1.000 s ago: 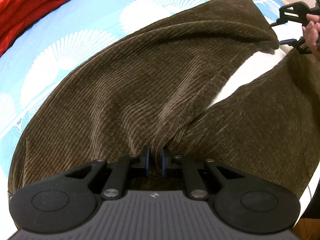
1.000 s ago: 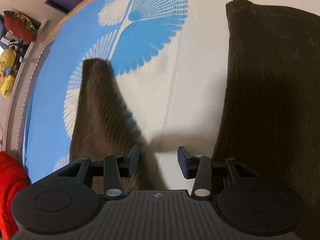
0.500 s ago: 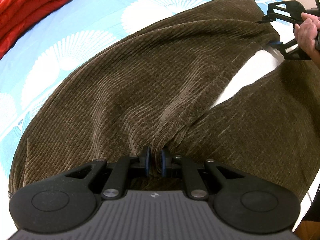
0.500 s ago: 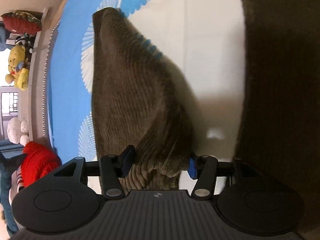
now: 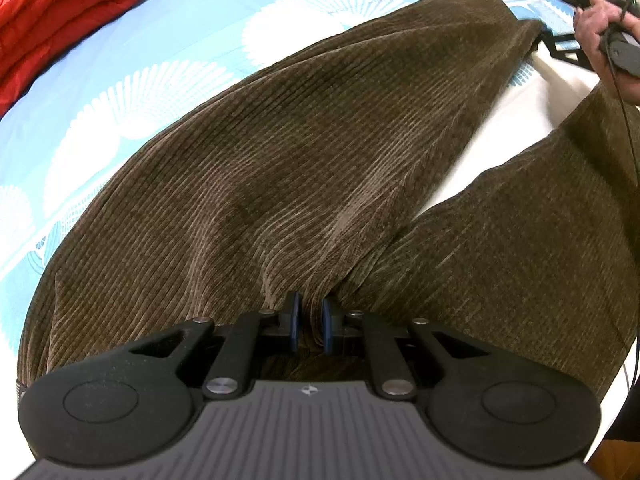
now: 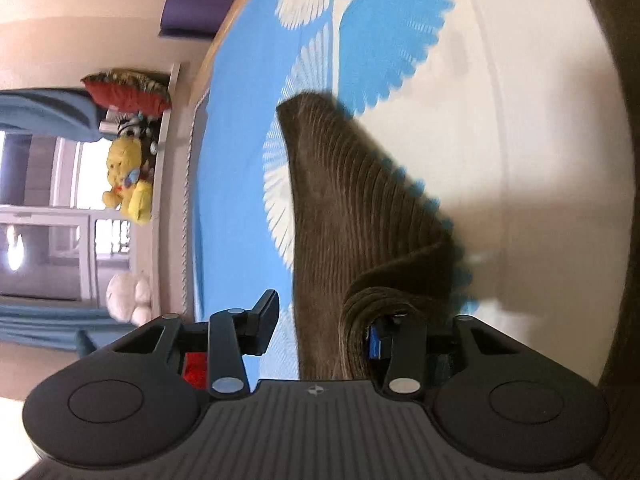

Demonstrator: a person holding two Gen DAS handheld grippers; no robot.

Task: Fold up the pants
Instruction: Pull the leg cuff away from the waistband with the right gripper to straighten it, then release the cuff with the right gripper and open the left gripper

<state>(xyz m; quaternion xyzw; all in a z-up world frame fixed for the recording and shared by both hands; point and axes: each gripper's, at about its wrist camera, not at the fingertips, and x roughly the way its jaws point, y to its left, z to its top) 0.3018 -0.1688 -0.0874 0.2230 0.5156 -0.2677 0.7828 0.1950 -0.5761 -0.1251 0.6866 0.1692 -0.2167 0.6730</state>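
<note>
While the left tongs (image 5: 311,322) stay pinched on the crotch of the brown pants (image 5: 280,168) spread on the bed (image 5: 168,52), the right tongs (image 6: 320,326), just closing, have hooked one leg's hem but not yet clamped it, readying the fold.

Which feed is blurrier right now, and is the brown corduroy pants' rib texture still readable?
Left wrist view: sharp, ribs on the brown corduroy pants crisp, only fisheye bending. Right wrist view: motion-smeared, raised pant leg hem and yellow plush toy soft, window glare at left.
</note>
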